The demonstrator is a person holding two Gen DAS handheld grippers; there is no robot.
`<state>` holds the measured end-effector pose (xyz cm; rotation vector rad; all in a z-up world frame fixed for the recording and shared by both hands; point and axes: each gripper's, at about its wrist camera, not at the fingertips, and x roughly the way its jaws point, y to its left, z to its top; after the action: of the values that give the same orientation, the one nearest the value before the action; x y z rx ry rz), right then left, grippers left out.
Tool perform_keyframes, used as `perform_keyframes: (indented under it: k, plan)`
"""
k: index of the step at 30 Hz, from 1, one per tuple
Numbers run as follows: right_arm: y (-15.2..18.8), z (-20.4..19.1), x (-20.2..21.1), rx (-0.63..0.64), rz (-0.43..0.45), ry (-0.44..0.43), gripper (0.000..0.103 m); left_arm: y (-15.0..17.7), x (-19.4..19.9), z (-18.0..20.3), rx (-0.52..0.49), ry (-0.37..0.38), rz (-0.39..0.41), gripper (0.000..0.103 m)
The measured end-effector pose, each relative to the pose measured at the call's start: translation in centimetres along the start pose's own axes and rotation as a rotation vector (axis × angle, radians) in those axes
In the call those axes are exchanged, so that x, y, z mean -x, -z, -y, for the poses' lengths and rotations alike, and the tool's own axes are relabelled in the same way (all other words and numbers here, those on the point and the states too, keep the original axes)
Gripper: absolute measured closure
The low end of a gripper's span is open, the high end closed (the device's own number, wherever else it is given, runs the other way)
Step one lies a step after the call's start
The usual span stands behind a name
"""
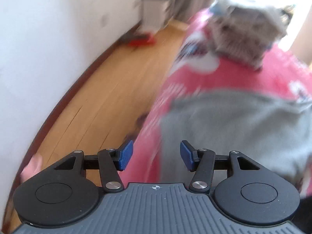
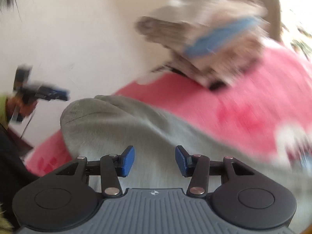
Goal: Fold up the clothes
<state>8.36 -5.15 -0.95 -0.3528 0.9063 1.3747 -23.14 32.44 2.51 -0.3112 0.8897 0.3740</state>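
Note:
A grey garment lies folded on a pink bedspread. In the right wrist view the same grey garment fills the middle, on the pink bedspread. My left gripper hangs over the garment's left edge, jaws apart, nothing between its blue pads. My right gripper hovers above the grey cloth, jaws apart and holding nothing. The left gripper also shows at the left of the right wrist view, blurred. Both views are smeared by motion.
A stack of folded clothes sits further back on the bedspread, with a blue band across the stack. Wooden floor and a white wall lie left of the bed. A white unit stands by the curtain.

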Motion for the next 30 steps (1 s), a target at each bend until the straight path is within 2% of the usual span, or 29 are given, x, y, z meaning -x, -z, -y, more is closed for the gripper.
perform_keyframes:
  k: [2, 3, 6, 9, 14, 17, 18, 19, 20, 22, 25, 27, 30]
  plan:
    - [-1.5, -0.4, -3.5, 0.087, -0.049, 0.001, 0.054, -1.9, -2.6, 2.7, -0.142, 0.115, 0.006, 0.046]
    - [-2.3, -0.6, -5.2, 0.129, -0.074, 0.002, 0.054, -2.3, -4.0, 4.2, -0.236, 0.141, -0.001, 0.046]
    - [-3.1, -0.8, -8.0, 0.210, -0.139, 0.034, 0.055, -2.1, -7.6, 7.6, -0.493, 0.153, -0.025, 0.046]
    - [-3.4, -0.3, -9.3, 0.217, -0.178, 0.019, 0.055, -1.7, -9.9, 8.1, -0.610, 0.155, -0.056, 0.046]
    - [-2.7, -0.6, -10.9, 0.267, -0.298, -0.054, 0.055, -2.4, -11.2, 7.0, -0.607, 0.195, -0.072, 0.046]
    - [-2.0, -1.1, -12.3, 0.317, -0.356, -0.044, 0.055, -2.4, -11.3, 6.4, -0.627, 0.220, -0.079, 0.045]
    - [-1.8, -1.4, -12.7, 0.331, -0.372, -0.034, 0.058, -2.4, -11.5, 6.3, -0.631, 0.226, -0.081, 0.045]
    - [-1.5, -1.6, -13.0, 0.346, -0.386, -0.023, 0.068, -2.4, -11.7, 6.3, -0.633, 0.231, -0.085, 0.045]
    - [-1.4, -1.9, -13.0, 0.367, -0.384, -0.002, 0.083, -2.4, -11.9, 6.4, -0.631, 0.234, -0.088, 0.048]
    - [-1.2, -2.5, -12.2, 0.403, -0.360, 0.026, 0.098, -2.3, -12.0, 6.6, -0.623, 0.240, -0.093, 0.059]
    - [-1.4, -3.6, -9.4, 0.419, -0.282, 0.073, 0.099, -1.9, -11.2, 7.1, -0.620, 0.213, -0.061, 0.069]
    - [-1.6, -4.6, -7.1, 0.439, -0.228, 0.110, 0.099, -2.1, -10.3, 7.2, -0.597, 0.207, -0.043, 0.083]
    - [-2.2, -4.9, -4.9, 0.451, -0.197, 0.152, 0.099, -2.7, -8.8, 7.8, -0.595, 0.218, -0.011, 0.089]
